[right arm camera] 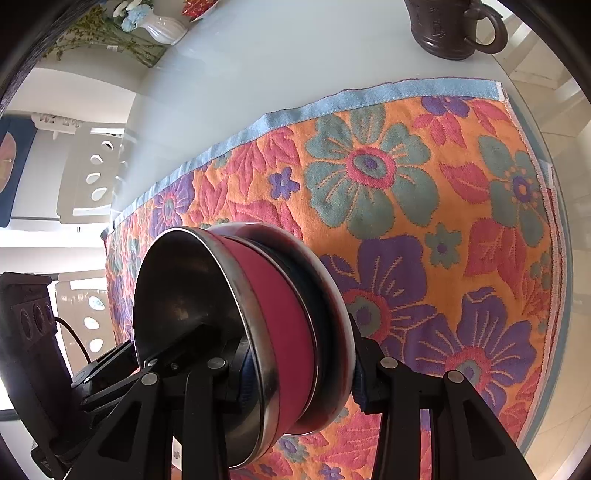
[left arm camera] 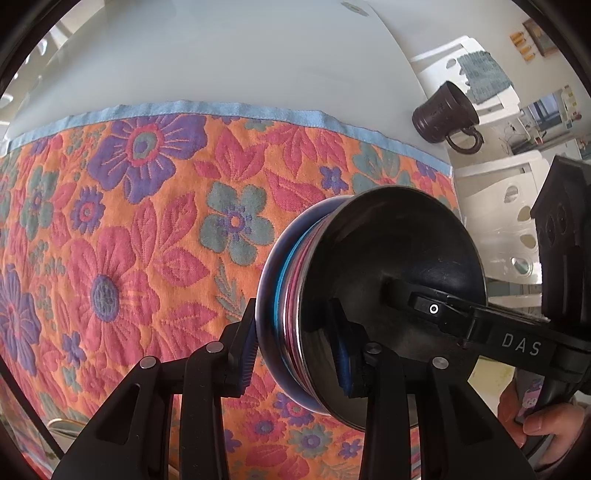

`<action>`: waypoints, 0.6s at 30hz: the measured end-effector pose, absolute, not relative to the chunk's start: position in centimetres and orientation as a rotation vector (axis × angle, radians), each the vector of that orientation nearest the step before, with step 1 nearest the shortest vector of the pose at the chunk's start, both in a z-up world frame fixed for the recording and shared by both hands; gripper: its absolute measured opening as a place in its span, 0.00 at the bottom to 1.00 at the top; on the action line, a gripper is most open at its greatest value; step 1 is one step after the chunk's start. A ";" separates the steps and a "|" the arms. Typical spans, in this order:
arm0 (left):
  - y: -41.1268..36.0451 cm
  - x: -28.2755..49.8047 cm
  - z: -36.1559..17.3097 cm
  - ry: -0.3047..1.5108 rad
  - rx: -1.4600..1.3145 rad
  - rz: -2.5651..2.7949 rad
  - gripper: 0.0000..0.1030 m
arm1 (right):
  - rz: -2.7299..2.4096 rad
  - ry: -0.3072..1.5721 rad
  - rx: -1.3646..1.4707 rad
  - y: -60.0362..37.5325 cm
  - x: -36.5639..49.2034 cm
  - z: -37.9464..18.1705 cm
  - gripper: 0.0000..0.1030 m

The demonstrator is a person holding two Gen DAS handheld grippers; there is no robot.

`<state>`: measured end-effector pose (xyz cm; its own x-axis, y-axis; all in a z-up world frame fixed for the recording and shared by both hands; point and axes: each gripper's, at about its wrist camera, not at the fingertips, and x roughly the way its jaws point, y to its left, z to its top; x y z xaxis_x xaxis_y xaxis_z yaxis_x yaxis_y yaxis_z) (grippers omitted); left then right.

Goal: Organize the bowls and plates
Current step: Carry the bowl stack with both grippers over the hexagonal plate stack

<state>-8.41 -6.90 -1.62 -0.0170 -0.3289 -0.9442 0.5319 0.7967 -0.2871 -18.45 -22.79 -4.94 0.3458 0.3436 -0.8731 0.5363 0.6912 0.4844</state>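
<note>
A steel bowl (left arm camera: 391, 291) nested on a plate (left arm camera: 267, 295) is held on edge above the floral cloth (left arm camera: 122, 229). My left gripper (left arm camera: 295, 354) is shut on the stack's near rim, one finger outside the plate, one inside the bowl. In the right wrist view the same bowl (right arm camera: 192, 317) with its pink band and the plate (right arm camera: 332, 306) are clamped by my right gripper (right arm camera: 299, 376) from the opposite side. The right gripper (left arm camera: 424, 306) reaches into the bowl in the left wrist view. The left gripper's body (right arm camera: 110, 373) shows at the left of the right wrist view.
A dark brown mug (left arm camera: 445, 114) stands on the white table (left arm camera: 221, 55) past the cloth's blue hem; it also shows in the right wrist view (right arm camera: 450, 26). A white vase with flowers (right arm camera: 162, 26) stands far left. White chairs (left arm camera: 517, 206) line the table edge.
</note>
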 end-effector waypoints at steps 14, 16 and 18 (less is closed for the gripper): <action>-2.7 -8.2 0.3 1.414 0.113 -0.635 0.31 | -0.092 1.276 0.783 -19.9 -16.8 -2.9 0.39; -1.6 -8.2 0.7 1.414 0.093 -0.621 0.31 | -0.080 1.281 0.766 -19.0 -16.5 -2.4 0.39; -0.5 -8.1 1.3 1.411 0.081 -0.613 0.31 | -0.072 1.281 0.748 -17.8 -16.3 -1.8 0.39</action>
<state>-8.14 -0.47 1.25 0.0329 -0.3510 -0.9358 0.4440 0.8440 -0.3009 -16.30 -17.83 -1.76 0.3174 0.3491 -0.8817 0.4452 0.7661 0.4636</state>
